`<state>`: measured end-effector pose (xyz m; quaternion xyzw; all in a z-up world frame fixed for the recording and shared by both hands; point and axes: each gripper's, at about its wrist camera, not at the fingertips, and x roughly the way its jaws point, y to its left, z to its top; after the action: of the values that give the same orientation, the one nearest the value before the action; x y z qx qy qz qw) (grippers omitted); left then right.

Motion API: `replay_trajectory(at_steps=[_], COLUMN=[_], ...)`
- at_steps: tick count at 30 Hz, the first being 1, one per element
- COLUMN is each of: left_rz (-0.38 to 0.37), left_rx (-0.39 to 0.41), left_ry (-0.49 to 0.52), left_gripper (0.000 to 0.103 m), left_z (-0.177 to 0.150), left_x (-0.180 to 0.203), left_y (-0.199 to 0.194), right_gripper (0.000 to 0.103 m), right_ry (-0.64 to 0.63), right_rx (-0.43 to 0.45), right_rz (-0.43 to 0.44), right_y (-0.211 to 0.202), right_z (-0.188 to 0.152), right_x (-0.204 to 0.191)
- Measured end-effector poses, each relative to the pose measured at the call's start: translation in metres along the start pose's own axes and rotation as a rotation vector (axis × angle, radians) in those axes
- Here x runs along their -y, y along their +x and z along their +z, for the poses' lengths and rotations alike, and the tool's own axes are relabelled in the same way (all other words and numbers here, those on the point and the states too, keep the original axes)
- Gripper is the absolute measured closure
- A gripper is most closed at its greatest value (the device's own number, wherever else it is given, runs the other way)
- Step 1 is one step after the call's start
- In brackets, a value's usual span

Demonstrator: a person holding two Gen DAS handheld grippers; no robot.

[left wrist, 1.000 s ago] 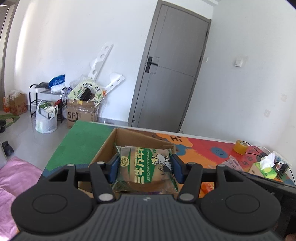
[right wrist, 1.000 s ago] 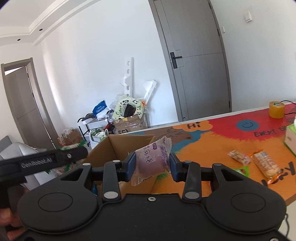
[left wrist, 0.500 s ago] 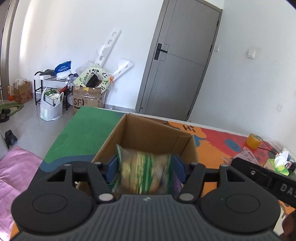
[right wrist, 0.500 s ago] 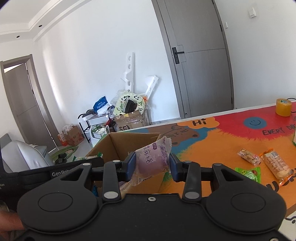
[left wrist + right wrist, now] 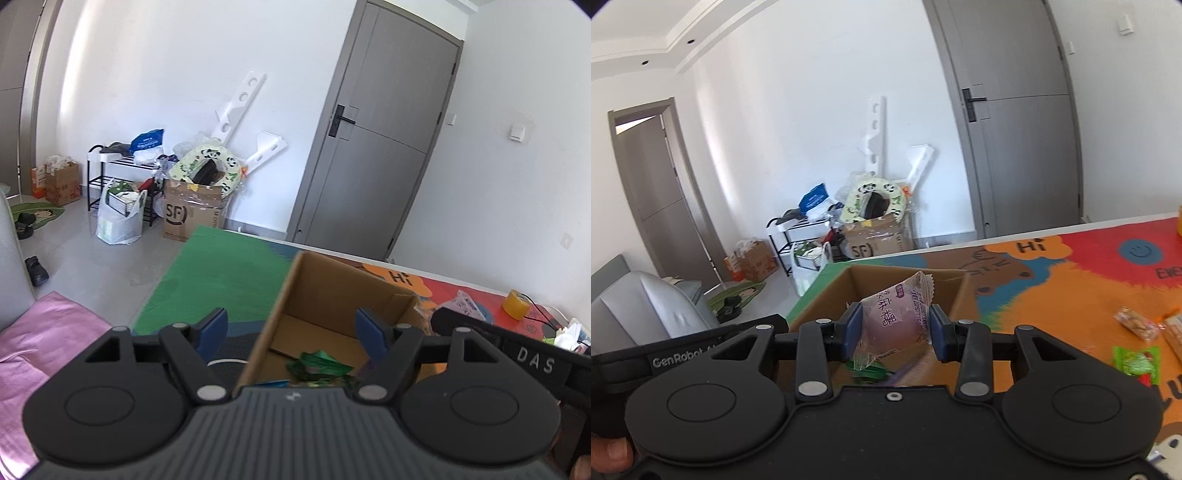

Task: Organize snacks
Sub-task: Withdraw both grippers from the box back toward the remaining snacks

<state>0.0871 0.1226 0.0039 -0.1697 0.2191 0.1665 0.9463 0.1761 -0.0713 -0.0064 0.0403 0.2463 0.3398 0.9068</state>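
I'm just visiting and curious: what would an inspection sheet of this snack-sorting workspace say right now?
Surface: colourful printed table mat.
Job's things: open cardboard box holding a green snack packet; pink snack packet; loose snacks on the mat.
Clutter: yellow tape roll, tissue box.
Tools: left tool has just been opening, nothing between its pads; right tool shut on the pink snack packet.
Cables: black cable by the tape roll.
Surroundings: grey door, shoe rack, floor boxes.
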Motion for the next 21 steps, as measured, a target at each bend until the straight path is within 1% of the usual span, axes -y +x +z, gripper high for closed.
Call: replay_trajectory(at_steps=[6,8,12,15,18,21], left_rz=[0.029,0.033,0.038,0.031,0.028,0.016], left_rx=[-0.001,-0.007,-0.017,-0.025,-0.03,-0.029], left_ry=[-0.019,-0.027,-0.029,-0.02,-0.01,0.0], left_gripper=[0.023,0.023,0.017,0.015,0.011,0.01], left_z=[0.003,0.004,0.005,0.005,0.002,0.0], left_x=[-0.018,-0.021,-0.019,-0.013,-0.006,0.003], left_y=[-0.007,-0.007,-0.007,-0.005,-0.003,-0.003], right_gripper=[0.064,0.061,0.042,0.033,0.03,0.023], right_ry=[-0.008,-0.013,0.005,0.031,0.052,0.059], right_rx=[0.002,0.003,0.015,0.013,0.009,0.006], right_rz=[0.024,0.04,0.065,0.043,0.03,0.016], right_y=[0.008,0.009,0.007,0.003,-0.004,-0.011], right_z=[0.006,0.007,0.008,0.008,0.005,0.0], right_x=[-0.016,-0.02,-0.02,-0.012,0.0,0.009])
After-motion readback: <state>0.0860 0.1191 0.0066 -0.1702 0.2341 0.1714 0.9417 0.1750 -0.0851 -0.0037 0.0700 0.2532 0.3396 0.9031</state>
